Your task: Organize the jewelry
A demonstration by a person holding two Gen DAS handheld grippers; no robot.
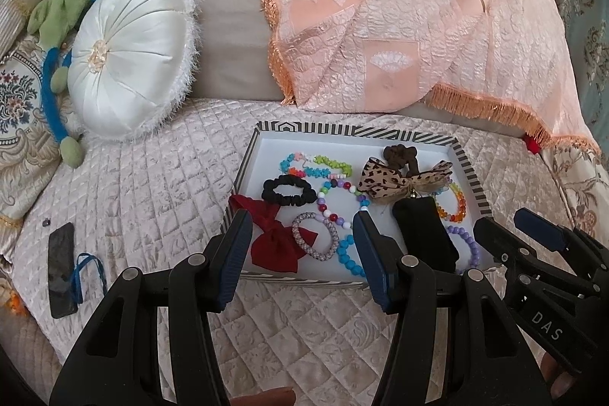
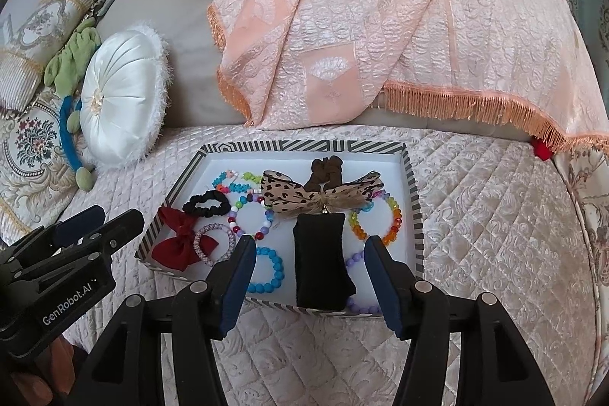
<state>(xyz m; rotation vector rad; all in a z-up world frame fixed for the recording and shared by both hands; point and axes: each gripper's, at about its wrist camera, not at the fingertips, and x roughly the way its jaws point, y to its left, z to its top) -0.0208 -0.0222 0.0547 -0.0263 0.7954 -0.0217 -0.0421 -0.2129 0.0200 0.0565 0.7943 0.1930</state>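
Observation:
A striped-rim white tray (image 1: 470, 174) (image 2: 415, 200) sits on the quilted bed and holds several bead bracelets, a black scrunchie (image 1: 289, 195) (image 2: 205, 204), a red bow (image 1: 274, 234) (image 2: 179, 242), a leopard bow (image 1: 399, 179) (image 2: 316, 195) and a black cushion (image 1: 426, 234) (image 2: 321, 265). My left gripper (image 1: 302, 257) is open and empty over the tray's near edge, above the pink beaded bracelet (image 1: 316, 234). My right gripper (image 2: 310, 286) is open and empty, its fingers either side of the black cushion. Each gripper shows in the other's view.
A dark flat strip (image 1: 61, 269) and a blue cord (image 1: 89, 273) lie on the quilt at left. A white round cushion (image 1: 129, 59) (image 2: 121, 97) and a peach fringed throw (image 1: 418, 25) (image 2: 380, 44) stand behind the tray.

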